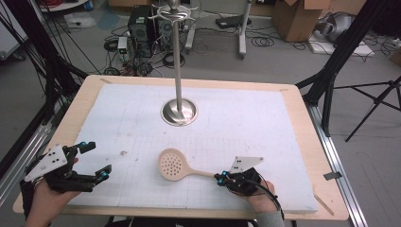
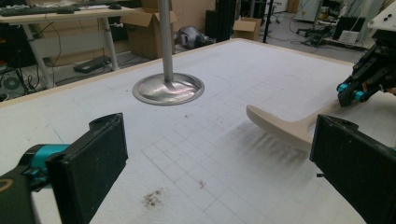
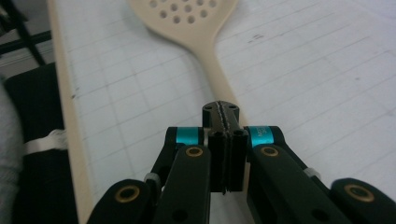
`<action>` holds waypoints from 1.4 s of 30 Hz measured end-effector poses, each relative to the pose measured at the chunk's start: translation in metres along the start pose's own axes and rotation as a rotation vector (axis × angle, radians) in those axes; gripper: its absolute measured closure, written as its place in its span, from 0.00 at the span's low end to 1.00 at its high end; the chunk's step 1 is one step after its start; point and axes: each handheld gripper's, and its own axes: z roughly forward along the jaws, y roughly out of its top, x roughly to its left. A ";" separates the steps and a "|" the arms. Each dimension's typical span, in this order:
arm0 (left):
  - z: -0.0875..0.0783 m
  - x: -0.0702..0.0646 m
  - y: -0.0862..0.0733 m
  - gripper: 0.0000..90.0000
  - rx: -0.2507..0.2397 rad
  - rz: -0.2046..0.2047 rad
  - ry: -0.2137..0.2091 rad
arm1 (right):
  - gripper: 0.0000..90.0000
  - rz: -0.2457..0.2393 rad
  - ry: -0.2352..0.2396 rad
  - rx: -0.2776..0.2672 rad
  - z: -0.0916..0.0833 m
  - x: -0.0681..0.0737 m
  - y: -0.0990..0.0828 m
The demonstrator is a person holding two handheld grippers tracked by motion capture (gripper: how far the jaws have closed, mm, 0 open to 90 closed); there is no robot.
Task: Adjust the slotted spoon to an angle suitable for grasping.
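White mat (image 1: pixel 142 118): tongs (image 1: pixel 221 178) grip skimmer (image 1: pixel 172 165)

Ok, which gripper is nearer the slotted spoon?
Right. The right gripper is shut at the end of the slotted spoon handle; the left gripper stands open, off to the spoon's left.

Hardly any lettering to read here.
On the teal band beside your right gripper (image 3: pixel 225 122) jaws there is small dark print, too blurred to make out. The white mat (image 1: pixel 142 118) carries only a faint drawn grid, with no numbers or words you could read.
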 end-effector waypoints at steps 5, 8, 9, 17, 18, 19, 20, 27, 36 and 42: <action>0.002 0.001 0.000 0.05 -0.003 -0.004 -0.004 | 1.00 0.007 0.000 0.045 0.000 -0.003 -0.007; 0.003 0.001 -0.001 0.05 0.001 -0.006 -0.006 | 1.00 0.036 0.000 0.061 0.000 -0.006 -0.012; 0.003 0.001 -0.001 0.05 0.001 -0.005 -0.005 | 1.00 0.038 -0.007 0.058 0.000 -0.007 -0.012; 0.001 0.000 -0.002 0.05 0.005 -0.005 0.001 | 1.00 0.032 -0.063 0.069 0.000 -0.012 -0.011; 0.000 0.000 -0.003 0.05 0.005 -0.007 0.002 | 1.00 0.035 -0.073 0.069 -0.001 -0.014 -0.011; -0.001 0.000 -0.003 0.05 0.006 -0.007 0.005 | 1.00 0.041 -0.082 0.069 -0.001 -0.015 -0.011; -0.001 -0.001 -0.003 0.05 0.006 -0.008 0.006 | 1.00 0.049 -0.090 0.067 -0.001 -0.017 -0.011; -0.009 -0.003 -0.006 0.05 0.010 -0.009 0.028 | 1.00 0.078 -0.143 0.053 0.003 -0.028 -0.009; -0.023 -0.004 -0.009 0.05 0.016 -0.013 0.065 | 1.00 0.096 -0.187 0.049 0.011 -0.040 -0.003; -0.032 -0.006 -0.012 0.05 0.021 -0.015 0.089 | 1.00 0.106 -0.225 0.046 0.019 -0.047 0.004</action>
